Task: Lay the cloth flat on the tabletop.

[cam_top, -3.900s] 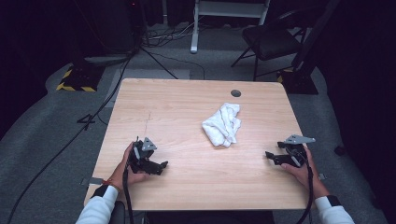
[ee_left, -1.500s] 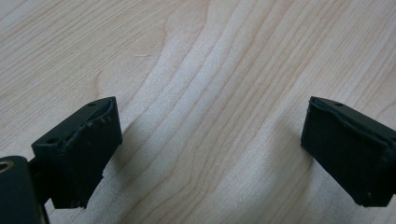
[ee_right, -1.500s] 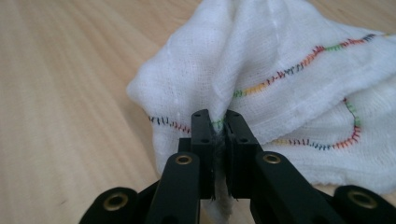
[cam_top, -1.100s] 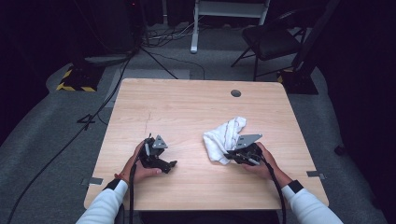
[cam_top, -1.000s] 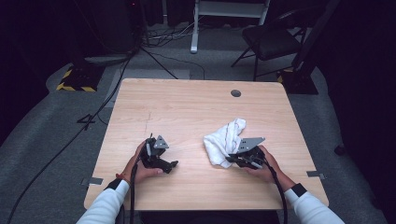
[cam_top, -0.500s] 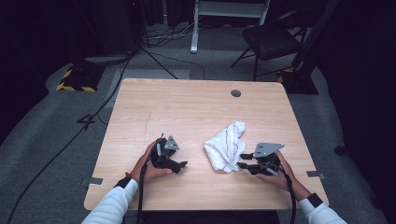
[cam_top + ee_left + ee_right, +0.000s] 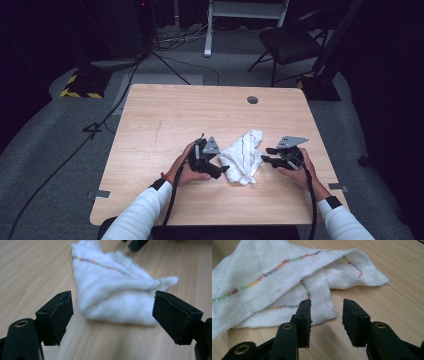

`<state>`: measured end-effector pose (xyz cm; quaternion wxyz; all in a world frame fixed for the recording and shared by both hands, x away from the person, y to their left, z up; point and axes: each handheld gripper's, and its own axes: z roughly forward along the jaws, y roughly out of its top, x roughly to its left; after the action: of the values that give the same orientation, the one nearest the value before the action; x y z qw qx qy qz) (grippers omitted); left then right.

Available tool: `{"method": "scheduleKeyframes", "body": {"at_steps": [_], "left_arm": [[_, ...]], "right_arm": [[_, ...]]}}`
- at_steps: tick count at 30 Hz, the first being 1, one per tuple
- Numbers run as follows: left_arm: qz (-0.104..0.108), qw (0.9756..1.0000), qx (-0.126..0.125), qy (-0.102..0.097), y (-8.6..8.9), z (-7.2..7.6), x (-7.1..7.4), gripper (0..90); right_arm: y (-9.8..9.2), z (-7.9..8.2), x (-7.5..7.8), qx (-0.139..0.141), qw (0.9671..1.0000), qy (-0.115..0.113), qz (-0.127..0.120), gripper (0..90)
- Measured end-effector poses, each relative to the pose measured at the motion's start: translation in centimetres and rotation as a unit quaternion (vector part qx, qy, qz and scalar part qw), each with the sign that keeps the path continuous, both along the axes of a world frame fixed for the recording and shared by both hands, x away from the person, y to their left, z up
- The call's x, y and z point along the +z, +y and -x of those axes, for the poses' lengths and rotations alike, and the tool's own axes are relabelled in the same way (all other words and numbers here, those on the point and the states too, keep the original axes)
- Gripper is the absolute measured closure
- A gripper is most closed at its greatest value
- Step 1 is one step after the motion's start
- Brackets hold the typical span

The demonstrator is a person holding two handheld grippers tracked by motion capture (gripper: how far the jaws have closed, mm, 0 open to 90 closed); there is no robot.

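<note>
A crumpled white cloth with multicoloured stitching lies on the wooden table, front of centre. My left gripper reaches it from the left, touching or nearly touching its left edge. In the left gripper view the left gripper stands wide open after narrowing slightly, with the cloth just ahead between the jaws. My right gripper sits just right of the cloth. Its jaws have just been opening. In the right gripper view the right gripper is open with nothing pressed, and the cloth lies at the tips.
A round cable hole sits in the table's far right part. Beyond the table stand a dark chair and a white frame. Cables run over the grey floor, beside a yellow-black striped base.
The right gripper, shut on the cloth's right edge a second ago, has let go and drawn back to the right. The left gripper has moved right up to the cloth.
</note>
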<state>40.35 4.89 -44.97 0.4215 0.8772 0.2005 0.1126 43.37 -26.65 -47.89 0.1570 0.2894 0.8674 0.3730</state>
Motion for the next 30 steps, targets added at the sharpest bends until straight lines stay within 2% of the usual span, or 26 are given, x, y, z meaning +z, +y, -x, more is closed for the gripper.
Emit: {"method": "scheduleKeyframes", "body": {"at_steps": [2,7,12,14,16,17,18,19,22,26,30], "left_arm": [[0.001,1.0,-0.006,0.0,-0.3,-0.1,0.2,18.0],[0.002,0.9993,-0.036,-0.009,-2.4,-0.3,0.1,18.3],[-0.018,0.999,-0.039,-0.012,-3.5,-1.0,-1.0,22.0],[-0.019,0.999,-0.039,-0.009,-3.6,-1.1,-1.1,26.7],[-0.024,0.9987,-0.044,-0.004,-3.5,-1.5,-1.4,38.5],[-0.035,0.9979,-0.055,-0.005,-3.3,-1.7,-1.6,42.7],[-0.035,0.9979,-0.055,-0.005,-3.3,-1.7,-1.6,49.7],[-0.044,0.9971,-0.06,-0.01,-2.9,-1.9,-1.7,56.2],[-0.04,0.9975,-0.056,-0.013,-2.1,-2.2,-1.6,68.9],[-0.041,0.9977,-0.052,-0.011,-1.6,-2.4,-1.6,79.8],[-0.044,0.9978,-0.048,-0.013,-0.9,-2.8,-1.7,85.5]], "right_arm": [[0.4,-0.5,-0.2,-0.008,0.9999,-0.003,0.009,57.6],[1.0,-1.2,-0.7,-0.006,0.9999,-0.002,0.013,57.2],[1.6,-1.5,-1.2,-0.008,0.9997,-0.003,0.022,57.6],[1.8,-1.6,-1.2,-0.006,0.9998,-0.002,0.021,57.9],[1.9,-1.6,-1.3,-0.005,0.9997,0.001,0.023,58.2],[1.9,-1.6,-1.4,-0.006,0.9998,0.003,0.02,58.1],[1.8,-1.6,-1.4,-0.005,0.9998,0.004,0.019,58.1],[1.8,-1.6,-1.4,-0.005,0.9998,0.006,0.018,58.8],[1.6,-1.7,-1.4,-0.005,0.9998,0.017,0.009,60.9],[1.5,-1.7,-1.5,-0.001,0.9997,0.024,0.002,66.9],[1.4,-1.7,-1.5,0.004,0.9995,0.031,-0.001,71.6]]}}
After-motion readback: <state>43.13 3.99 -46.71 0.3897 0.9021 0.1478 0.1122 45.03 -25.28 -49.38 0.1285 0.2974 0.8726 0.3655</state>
